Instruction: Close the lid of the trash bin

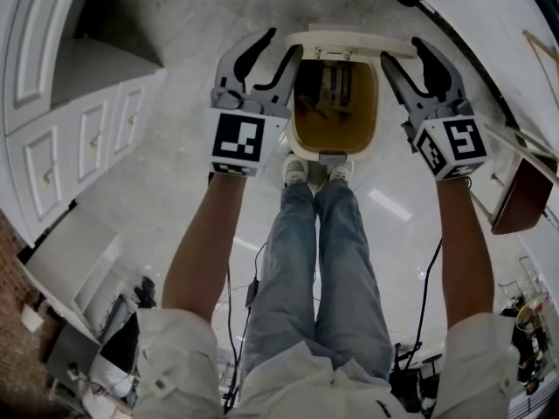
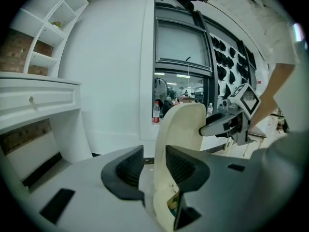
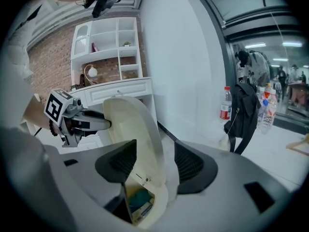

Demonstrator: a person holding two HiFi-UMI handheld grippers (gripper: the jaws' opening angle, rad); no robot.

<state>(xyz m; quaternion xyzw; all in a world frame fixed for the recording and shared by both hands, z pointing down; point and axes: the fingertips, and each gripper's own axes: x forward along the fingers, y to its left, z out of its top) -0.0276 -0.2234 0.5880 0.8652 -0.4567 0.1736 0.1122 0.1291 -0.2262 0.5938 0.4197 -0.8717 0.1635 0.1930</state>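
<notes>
Trash bin (image 1: 374, 116) is seen on floor (image 1: 175, 155) by person's shoes (image 1: 297, 171), open, w/ lid (image 1: 349, 40) stood upright at far rim. Lid's L edge is straddled by left tongs (image 1: 281, 44), R edge by right tongs (image 1: 401, 51). Both are narrowed round it, one pad touching, slight gap at the other; not clamped.
</notes>
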